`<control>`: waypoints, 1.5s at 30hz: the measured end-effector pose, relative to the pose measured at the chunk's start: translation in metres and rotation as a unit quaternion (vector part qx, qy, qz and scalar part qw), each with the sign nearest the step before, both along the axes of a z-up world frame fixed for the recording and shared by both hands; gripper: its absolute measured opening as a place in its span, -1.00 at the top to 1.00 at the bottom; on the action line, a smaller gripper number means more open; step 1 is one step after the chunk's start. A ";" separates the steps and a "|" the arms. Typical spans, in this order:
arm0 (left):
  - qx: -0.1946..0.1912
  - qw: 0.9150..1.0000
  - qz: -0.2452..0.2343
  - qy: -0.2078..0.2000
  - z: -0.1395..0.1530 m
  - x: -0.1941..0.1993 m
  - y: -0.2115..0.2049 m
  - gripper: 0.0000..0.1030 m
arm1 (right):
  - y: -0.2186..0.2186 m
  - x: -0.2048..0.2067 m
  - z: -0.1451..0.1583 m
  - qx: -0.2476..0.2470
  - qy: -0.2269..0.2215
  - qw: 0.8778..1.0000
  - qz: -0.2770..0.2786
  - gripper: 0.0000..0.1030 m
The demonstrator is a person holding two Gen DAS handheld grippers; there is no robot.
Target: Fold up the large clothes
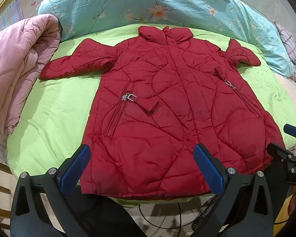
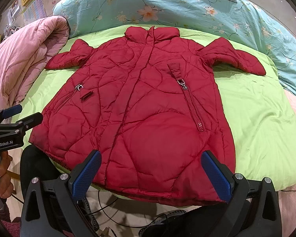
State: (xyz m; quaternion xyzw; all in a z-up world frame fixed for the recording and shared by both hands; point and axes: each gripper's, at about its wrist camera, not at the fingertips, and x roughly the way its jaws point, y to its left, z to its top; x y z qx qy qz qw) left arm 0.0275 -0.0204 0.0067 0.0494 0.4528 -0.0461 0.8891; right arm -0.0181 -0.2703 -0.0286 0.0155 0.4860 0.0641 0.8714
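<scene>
A red quilted jacket lies flat and front-up on a lime green sheet, collar far, hem near, both sleeves spread out sideways. It fills the right wrist view too, as the same jacket on the sheet. My left gripper is open, hovering over the hem with nothing between its blue pads. My right gripper is open as well, above the hem's right half. The right gripper shows at the left view's right edge; the left gripper shows at the right view's left edge.
A pink quilt is bunched at the left of the bed. A turquoise floral duvet lies behind the collar. Black cables trail on the floor below the bed's near edge. A hand grips the left tool.
</scene>
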 end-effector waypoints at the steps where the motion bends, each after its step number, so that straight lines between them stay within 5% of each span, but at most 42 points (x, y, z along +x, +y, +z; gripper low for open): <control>1: 0.000 1.000 0.001 -0.001 0.000 0.000 0.000 -1.00 | 0.000 0.000 0.000 0.000 0.000 1.000 0.000 -0.97; 45: -0.023 1.000 -0.003 -0.014 0.006 0.025 0.000 -1.00 | -0.016 0.019 0.006 0.010 -0.020 1.000 -0.012 -0.97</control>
